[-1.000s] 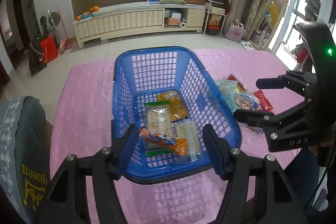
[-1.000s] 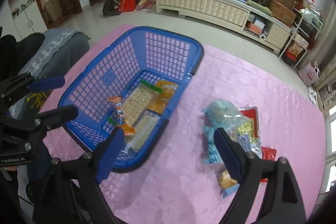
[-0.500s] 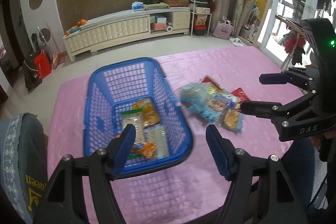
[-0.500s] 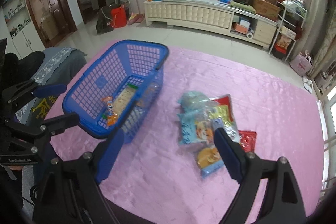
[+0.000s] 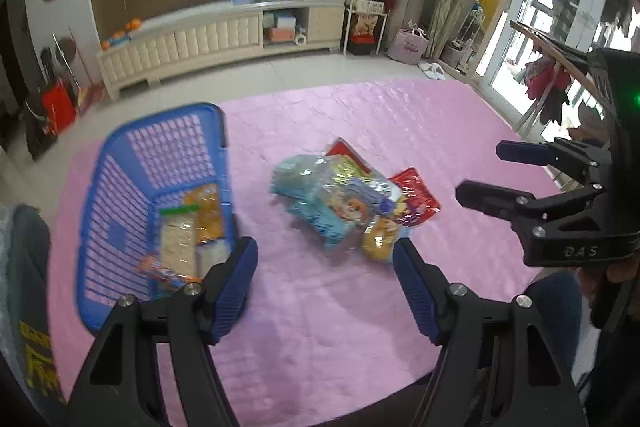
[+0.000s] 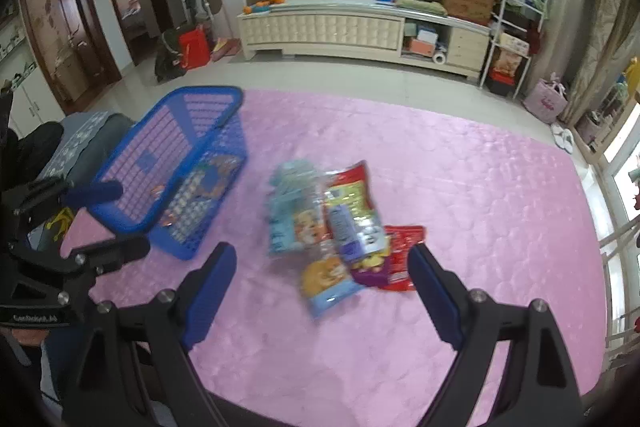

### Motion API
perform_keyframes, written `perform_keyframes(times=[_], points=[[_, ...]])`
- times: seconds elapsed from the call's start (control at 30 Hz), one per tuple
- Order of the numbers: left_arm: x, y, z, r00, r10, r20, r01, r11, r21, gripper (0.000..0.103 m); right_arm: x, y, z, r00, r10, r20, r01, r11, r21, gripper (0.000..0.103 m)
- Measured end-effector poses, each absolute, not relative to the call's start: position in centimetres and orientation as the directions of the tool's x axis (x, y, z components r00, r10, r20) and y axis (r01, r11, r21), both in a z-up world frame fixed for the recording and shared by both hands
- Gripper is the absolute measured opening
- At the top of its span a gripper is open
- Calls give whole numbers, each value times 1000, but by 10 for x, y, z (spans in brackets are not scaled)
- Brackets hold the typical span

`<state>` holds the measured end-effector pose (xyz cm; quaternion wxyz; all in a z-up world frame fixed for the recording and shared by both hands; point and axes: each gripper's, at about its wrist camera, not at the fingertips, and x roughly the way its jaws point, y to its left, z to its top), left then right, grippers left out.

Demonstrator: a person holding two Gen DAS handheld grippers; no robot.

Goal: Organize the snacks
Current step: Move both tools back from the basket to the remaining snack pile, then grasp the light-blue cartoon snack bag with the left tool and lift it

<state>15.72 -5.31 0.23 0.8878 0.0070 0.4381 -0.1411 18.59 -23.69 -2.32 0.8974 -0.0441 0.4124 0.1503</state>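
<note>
In the blue basket point(image 5: 120, 187), blurred snack packets point(image 5: 180, 239) overlap indistinctly.

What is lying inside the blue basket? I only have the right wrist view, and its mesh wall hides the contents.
Observer: The left wrist view looks into the blue basket: a cracker pack with a green strip lies flat on its floor.
Operator: Anything else in there?
Observer: An orange packet lies beside the crackers.
Operator: Does the right gripper show anything on its body?
Observer: Yes, a green light glows on its housing.
</note>
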Motion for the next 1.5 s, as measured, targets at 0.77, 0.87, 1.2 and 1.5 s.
perform_keyframes(times=[0.77, 0.87, 1.2, 1.5], points=[[270, -98, -82, 385, -174, -906, 49, 985, -168, 68, 295, -291, -104, 486, 255, -836, -260, 955, 141, 90], [282, -96, -94, 349, -192, -917, 11, 980, -201, 68, 302, -291, -113, 475, 248, -844, -268, 955, 130, 90], [306, -100, -133, 274, -195, -942, -79, 971, -224, 70, 323, -290, -129, 433, 263, -862, -273, 950, 153, 90], [318, -104, -141, 254, -146, -956, -98, 980, -176, 76, 337, -291, -142, 397, 242, -885, -255, 956, 147, 90]])
